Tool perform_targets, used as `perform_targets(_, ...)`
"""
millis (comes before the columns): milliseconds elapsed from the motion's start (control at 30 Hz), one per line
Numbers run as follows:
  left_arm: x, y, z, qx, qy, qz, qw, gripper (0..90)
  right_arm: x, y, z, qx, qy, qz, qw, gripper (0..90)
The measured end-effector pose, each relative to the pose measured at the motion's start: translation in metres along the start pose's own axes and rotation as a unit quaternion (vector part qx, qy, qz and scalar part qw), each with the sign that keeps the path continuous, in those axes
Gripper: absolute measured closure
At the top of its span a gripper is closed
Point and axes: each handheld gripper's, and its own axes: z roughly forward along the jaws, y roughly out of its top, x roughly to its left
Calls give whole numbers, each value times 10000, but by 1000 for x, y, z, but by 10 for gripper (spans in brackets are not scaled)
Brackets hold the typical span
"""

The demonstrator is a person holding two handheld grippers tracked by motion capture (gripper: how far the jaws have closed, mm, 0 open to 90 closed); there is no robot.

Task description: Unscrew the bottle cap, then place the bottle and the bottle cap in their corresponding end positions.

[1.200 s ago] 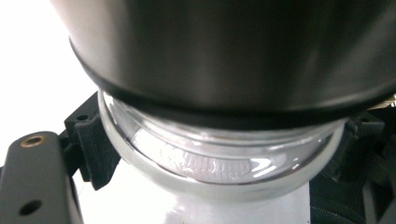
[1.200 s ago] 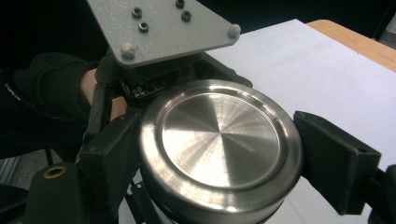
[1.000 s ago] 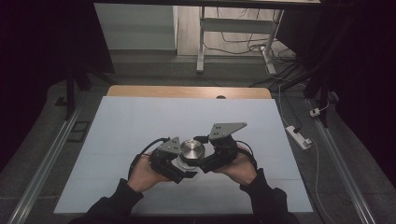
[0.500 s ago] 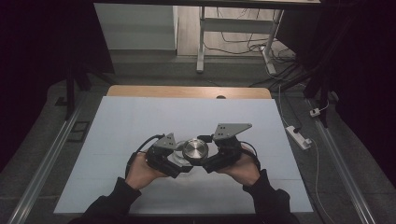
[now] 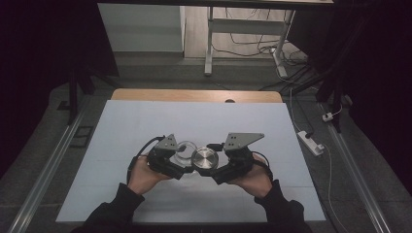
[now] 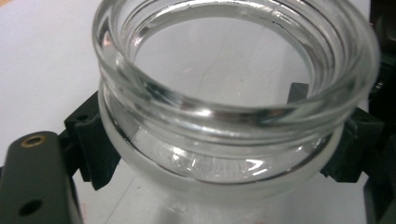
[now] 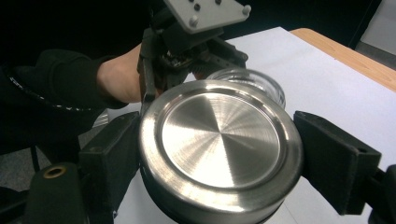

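A clear glass jar (image 6: 233, 70) with a threaded open mouth is held at its neck, my left gripper (image 6: 219, 140) shut on it from both sides. A round brushed-steel lid (image 7: 219, 140) sits flat side up, with my right gripper (image 7: 222, 151) shut on its rim. In the high view both hands hold the two just above the white table (image 5: 145, 121). There the lid (image 5: 205, 158) is right beside the jar (image 5: 183, 148), with the left gripper (image 5: 180, 158) at the left and the right gripper (image 5: 210, 167) at the right. In the right gripper view the jar (image 7: 254, 81) lies just behind the lid.
The wooden far edge of the table (image 5: 194, 95) shows beyond the white sheet. Metal rails (image 5: 48, 170) run along both sides. A white power strip (image 5: 311, 141) and cables lie on the floor at the right, and desk legs (image 5: 209, 43) stand farther back.
The lid has shifted slightly to the right and toward the person, and the jar's open mouth now shows beside it. Both hands stay almost where they were.
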Motion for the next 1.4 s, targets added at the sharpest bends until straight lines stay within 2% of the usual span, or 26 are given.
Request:
perform_targets(333,8,-1,-4,-62,152,-77,9998,160,4,-6,0,36,-12,-4,10000,180)
perform_targets(667,14,1,-5,-131,255,-114,9995,160,11,-16,9,133,106,-39,9998,180)
perform_targets(1067,20,9,-3,-194,326,-48,9993,160,16,-27,17,127,184,-25,9997,180)
perform_targets(1400,29,19,7,-190,359,6,9992,160,23,-38,21,163,152,-88,9997,180)
